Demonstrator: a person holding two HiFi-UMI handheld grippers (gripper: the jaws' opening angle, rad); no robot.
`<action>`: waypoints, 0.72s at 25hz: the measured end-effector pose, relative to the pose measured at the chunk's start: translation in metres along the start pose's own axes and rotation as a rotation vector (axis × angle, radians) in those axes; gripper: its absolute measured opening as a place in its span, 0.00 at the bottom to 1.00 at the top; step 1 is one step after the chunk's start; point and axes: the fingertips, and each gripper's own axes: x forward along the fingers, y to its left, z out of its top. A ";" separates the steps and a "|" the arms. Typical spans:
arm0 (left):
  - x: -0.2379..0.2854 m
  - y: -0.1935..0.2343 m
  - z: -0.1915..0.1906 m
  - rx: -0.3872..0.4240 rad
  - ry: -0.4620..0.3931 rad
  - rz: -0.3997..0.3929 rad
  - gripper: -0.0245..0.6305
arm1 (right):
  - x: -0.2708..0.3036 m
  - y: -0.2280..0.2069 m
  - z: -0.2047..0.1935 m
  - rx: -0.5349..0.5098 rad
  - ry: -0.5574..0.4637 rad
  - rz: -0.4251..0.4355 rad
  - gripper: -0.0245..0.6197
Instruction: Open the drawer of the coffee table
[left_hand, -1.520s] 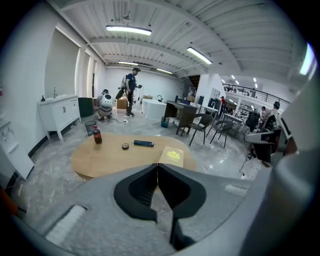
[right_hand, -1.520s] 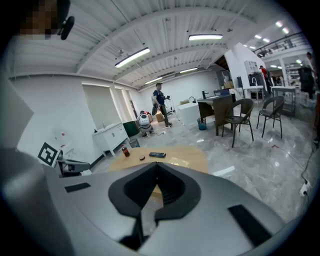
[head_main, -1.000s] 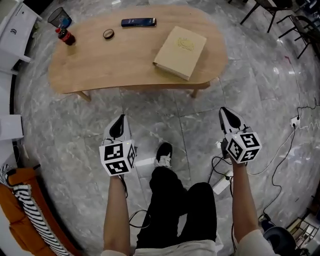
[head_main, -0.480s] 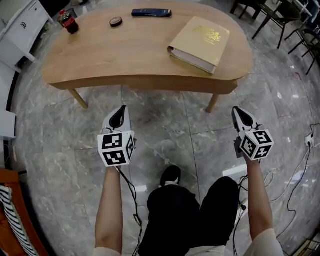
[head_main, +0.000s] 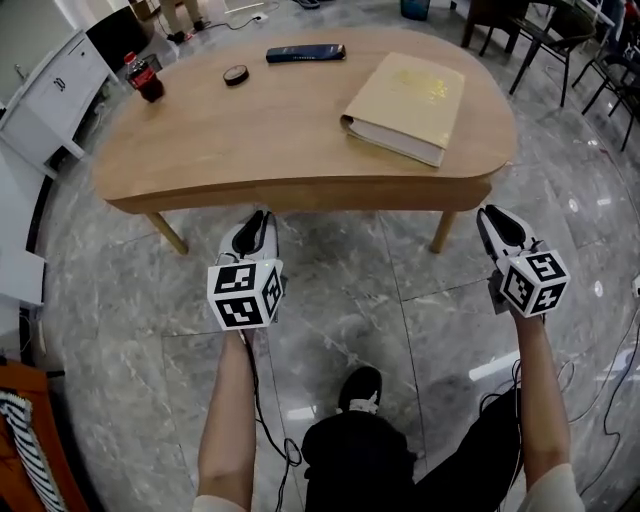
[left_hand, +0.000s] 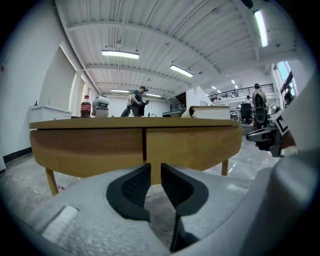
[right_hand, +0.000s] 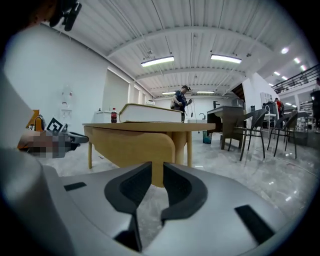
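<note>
The wooden coffee table (head_main: 250, 135) stands ahead of me, its front apron facing both grippers. In the left gripper view the apron shows two drawer fronts (left_hand: 90, 149) split by a vertical seam just above my jaws. My left gripper (head_main: 258, 222) hovers just in front of the table's front edge, left of centre. Its jaws (left_hand: 155, 167) are opening, a narrow gap between them and nothing in it. My right gripper (head_main: 492, 216) hangs by the table's right end near a leg (head_main: 443, 231). Its jaws (right_hand: 157, 167) are opening too and hold nothing.
On the tabletop lie a thick book (head_main: 405, 95), a dark remote (head_main: 305, 52), a small round tin (head_main: 236, 74) and a cola bottle (head_main: 143, 78). A white cabinet (head_main: 55, 95) stands at the left, chairs (head_main: 560, 40) at the back right. Cables (head_main: 268, 420) trail on the marble floor.
Both grippers have sunk and come nearer the table's front edge. The table now fills more of the view and its apron shows.
</note>
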 end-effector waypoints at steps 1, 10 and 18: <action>0.004 0.000 0.002 0.002 -0.005 -0.007 0.14 | 0.002 0.000 0.002 -0.003 -0.001 0.003 0.18; 0.034 -0.005 0.005 0.008 -0.015 -0.123 0.41 | 0.015 -0.016 0.004 0.101 -0.025 0.062 0.39; 0.034 -0.003 0.013 0.005 -0.040 -0.169 0.43 | 0.049 0.000 0.000 0.044 -0.005 0.101 0.45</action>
